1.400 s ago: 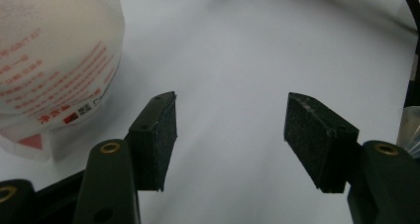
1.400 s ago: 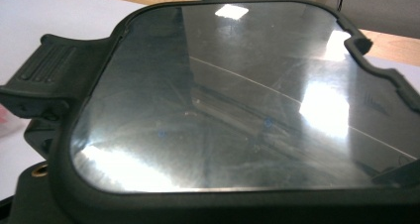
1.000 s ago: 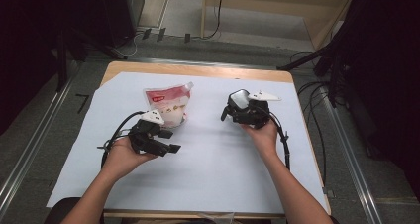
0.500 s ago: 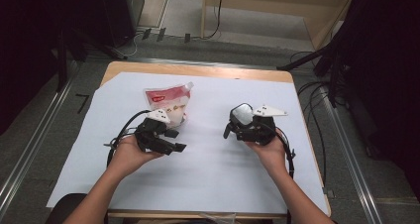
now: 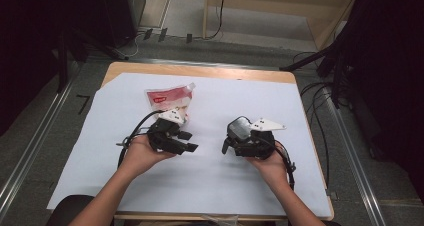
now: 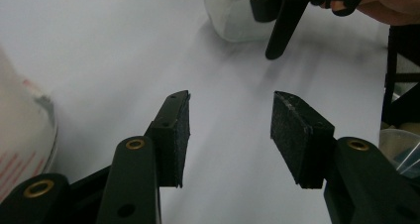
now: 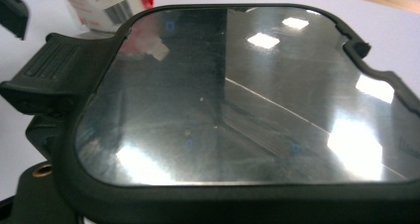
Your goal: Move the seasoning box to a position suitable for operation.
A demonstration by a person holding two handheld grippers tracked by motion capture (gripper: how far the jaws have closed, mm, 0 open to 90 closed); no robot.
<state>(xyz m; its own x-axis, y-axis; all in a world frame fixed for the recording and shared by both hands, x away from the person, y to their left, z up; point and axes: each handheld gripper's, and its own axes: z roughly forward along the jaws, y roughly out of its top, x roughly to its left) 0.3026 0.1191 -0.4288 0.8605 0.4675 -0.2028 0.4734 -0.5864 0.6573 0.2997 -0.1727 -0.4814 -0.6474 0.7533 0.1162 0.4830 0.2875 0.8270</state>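
A lidded container (image 5: pixel 240 128), just right of the table (image 5: pixel 200 71) middle, is gripped by the right gripper (image 5: pixel 230 142) with its lid (image 7: pixel 237 95) level, probably so nothing spills. The left gripper (image 5: pixel 189 142) is aimed at it, fingers (image 6: pixel 177 135) half wide, just been closing on nothing, likely for the lid. The pouch (image 5: pixel 167 98) is parked far left.

We count one red-and-white pouch (image 5: pixel 169 98) lying on the one white sheet (image 5: pixel 210 186), toward its far left. Nearer us than the pouch, we hold two grippers: one left gripper (image 5: pixel 187 141), one right gripper (image 5: pixel 226 147) carrying one black-rimmed container lid (image 5: pixel 239 128).
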